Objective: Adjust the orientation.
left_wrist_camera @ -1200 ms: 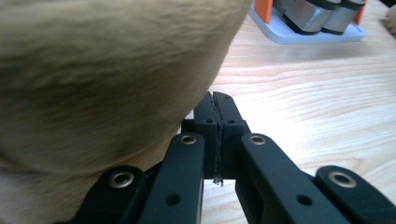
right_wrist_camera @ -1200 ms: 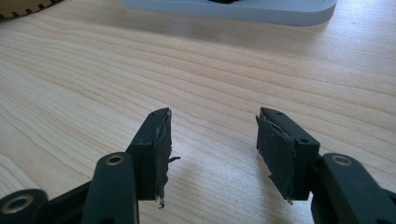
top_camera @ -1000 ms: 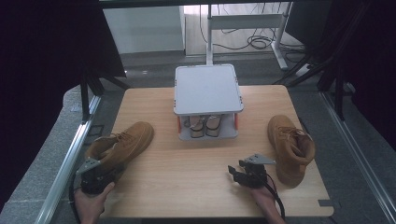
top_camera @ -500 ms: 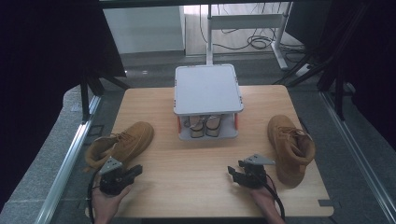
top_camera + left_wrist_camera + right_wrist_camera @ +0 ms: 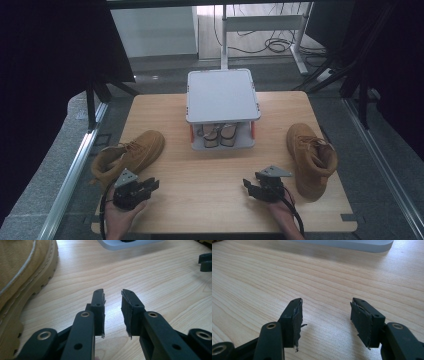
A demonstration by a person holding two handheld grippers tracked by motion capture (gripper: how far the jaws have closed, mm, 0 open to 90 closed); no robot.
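Near the table's front edge I have the left gripper (image 5: 150, 185) just beside the left boot (image 5: 131, 154), its jaws a little apart and gripping nothing; they have just been opening. My right gripper (image 5: 248, 185) stands wider, also empty, near the right boot (image 5: 310, 157). Since a second ago the left gripper has come off the boot's heel toward the middle (the boot stayed put). Both boots are tan suede with ridged soles; the table (image 5: 210, 170) is pale grained wood, the rack (image 5: 222, 95) smooth grey plastic.
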